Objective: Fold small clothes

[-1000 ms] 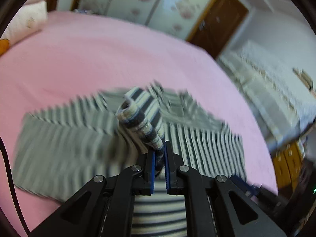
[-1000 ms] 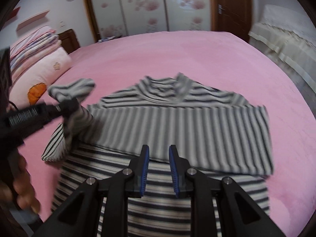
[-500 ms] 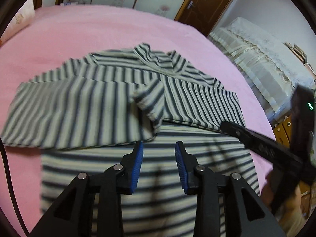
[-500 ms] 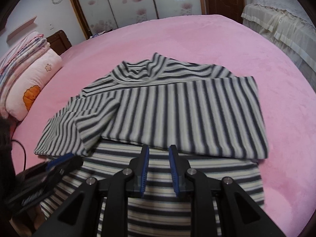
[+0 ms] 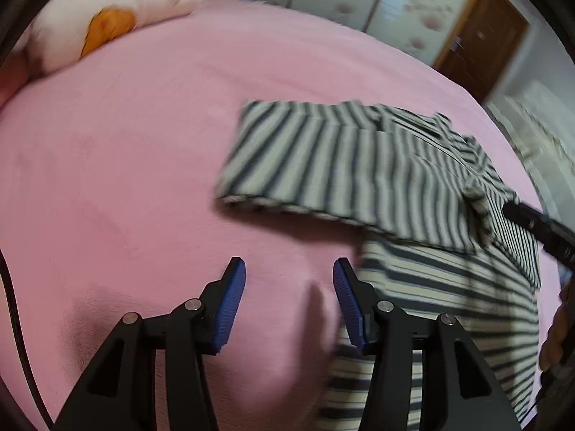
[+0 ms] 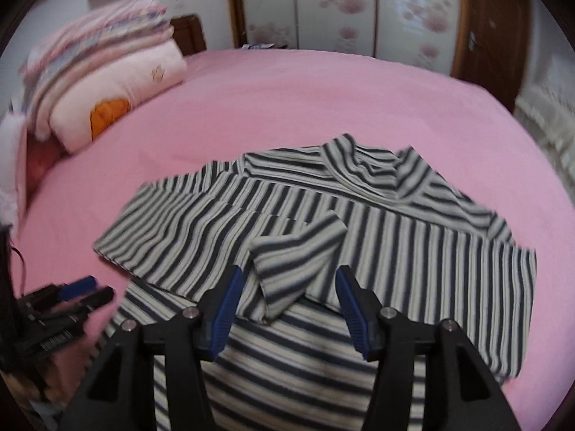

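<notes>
A small grey-and-dark striped shirt (image 6: 395,237) lies flat on the pink bed (image 6: 287,100), both sleeves folded across its chest. In the left wrist view the shirt (image 5: 359,165) is to the right. My left gripper (image 5: 289,298) hangs over bare bedspread just left of the shirt's hem, its jaws opening with nothing between them. My right gripper (image 6: 289,305) hovers over the shirt's middle with its jaws opening. The folded sleeve end (image 6: 298,262) lies loose between and just beyond its fingertips, and the pads do not press it. Each gripper shows in the other's view: left gripper (image 6: 72,298), right gripper (image 5: 539,226).
Pillows and folded bedding (image 6: 107,82) are stacked at the bed's far left, and a pillow (image 5: 107,10) shows in the left wrist view. Floral wardrobe doors (image 6: 341,7) and a brown door (image 6: 492,28) stand behind the bed. A person's hand (image 5: 557,323) holds the right gripper.
The left gripper let go of the sleeve, which now lies across the shirt, then swung left over bare bedspread. Both grippers' jaws have widened. The right gripper shifted over the sleeve end.
</notes>
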The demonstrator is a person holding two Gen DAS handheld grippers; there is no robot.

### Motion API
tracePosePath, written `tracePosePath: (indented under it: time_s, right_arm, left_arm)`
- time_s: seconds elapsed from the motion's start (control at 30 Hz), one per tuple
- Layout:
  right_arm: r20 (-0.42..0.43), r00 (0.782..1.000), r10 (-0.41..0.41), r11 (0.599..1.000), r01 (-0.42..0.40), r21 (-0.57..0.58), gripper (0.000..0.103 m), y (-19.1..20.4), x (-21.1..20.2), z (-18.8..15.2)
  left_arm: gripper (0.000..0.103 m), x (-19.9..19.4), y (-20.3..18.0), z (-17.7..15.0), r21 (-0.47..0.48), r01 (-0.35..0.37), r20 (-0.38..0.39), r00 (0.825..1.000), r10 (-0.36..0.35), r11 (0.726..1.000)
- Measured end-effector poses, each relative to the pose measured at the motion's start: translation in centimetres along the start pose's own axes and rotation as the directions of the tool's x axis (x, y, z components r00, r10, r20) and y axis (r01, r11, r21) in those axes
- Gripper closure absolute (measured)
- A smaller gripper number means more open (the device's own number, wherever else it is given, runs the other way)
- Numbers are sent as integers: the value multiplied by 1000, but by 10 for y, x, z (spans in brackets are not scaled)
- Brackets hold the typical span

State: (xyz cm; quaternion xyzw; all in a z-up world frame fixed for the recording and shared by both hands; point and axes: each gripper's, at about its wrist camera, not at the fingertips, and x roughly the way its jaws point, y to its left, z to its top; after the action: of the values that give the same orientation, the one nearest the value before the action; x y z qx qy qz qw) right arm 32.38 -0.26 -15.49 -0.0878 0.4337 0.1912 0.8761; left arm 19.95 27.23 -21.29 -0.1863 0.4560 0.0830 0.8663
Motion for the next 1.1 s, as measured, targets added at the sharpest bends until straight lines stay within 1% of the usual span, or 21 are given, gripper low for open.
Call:
tracePosePath:
  time_s: [0.1, 0.13, 0.2, 0.27, 0.33, 0.37, 0.43, 0.5, 0.57, 0.63, 0.7, 0.77, 0.83, 0.87, 0.9, 0.93, 1.03, 1.1]
  right_arm:
    - [-45, 998, -45, 998, 43, -52, 49, 12, 23, 4]
    - [-56, 997, -60, 996, 56, -65, 49, 14, 29, 4]
    - [-81, 993, -89, 993, 82, -90, 49, 17, 41, 5]
    - [-103, 987, -126, 988, 115, -102, 51, 17, 51, 8]
    - [-107, 987, -123, 990, 114, -82, 76, 12, 53, 11]
    - [-115, 989, -89, 996, 84, -43, 96, 4, 52, 13]
    - [-88, 994, -65, 998, 67, 19, 97, -8, 43, 17]
    - [-18, 999, -51, 995, 53, 87, 97, -29, 25, 21]
    - [41, 999, -34, 988, 28, 153, 97, -49, 6, 21]
    - [67, 997, -31, 978, 16, 209, 97, -67, -8, 15]
    - [60, 997, -52, 964, 34, 263, 95, -88, -19, 3]
    - [20, 999, -48, 951, 39, 307, 94, -107, -20, -16]
    - [-31, 999, -29, 943, 37, 330, 90, -120, -15, -33]
    - [-63, 998, -25, 940, 45, 338, 85, -126, -11, -42]
    - [-80, 997, -23, 937, 49, 345, 80, -130, -9, -47]
    - [-90, 996, -16, 933, 48, 357, 78, -136, -9, -53]
    - [-79, 996, -32, 928, 59, 367, 78, -145, -14, -55]
    - [-55, 998, -7, 923, 27, 383, 76, -151, -16, -48]
  left_arm:
    - [52, 7, 16, 3, -36, 26, -18, 999, -27, 999]
    - [50, 14, 12, 5, -40, 31, -17, 999, -31, 999]
    - [48, 19, 14, 9, -48, 31, -15, 999, -32, 998]
    - [46, 29, 8, 13, -53, 27, -16, 999, -28, 998]
    - [45, 37, 1, 17, -62, 25, -10, 1000, -26, 998]
    - [45, 40, 0, 21, -68, 24, -10, 1000, -24, 997]
    - [43, 43, -2, 24, -75, 20, -7, 1000, -21, 997]
    - [41, 46, -5, 26, -69, 13, -4, 1000, -13, 998]
    - [40, 47, -10, 27, -56, 0, -3, 1000, 0, 998]
    - [38, 47, -13, 27, -51, 0, 0, 1000, 0, 999]
    - [38, 47, -15, 27, -54, 6, 1, 1000, -6, 999]
    - [37, 47, -16, 27, -58, 13, 2, 1000, -13, 998]
    - [37, 48, -19, 28, -55, 13, 2, 1000, -13, 998]
    - [37, 48, -20, 28, -51, 12, 1, 1000, -12, 999]
    - [37, 48, -21, 28, -47, 11, 1, 1000, -11, 999]
    - [37, 48, -22, 29, -44, 9, 1, 1000, -9, 999]
    - [37, 48, -23, 30, -41, 10, 0, 1000, -10, 999]
    - [37, 49, -24, 32, -45, 13, 0, 1000, -13, 999]
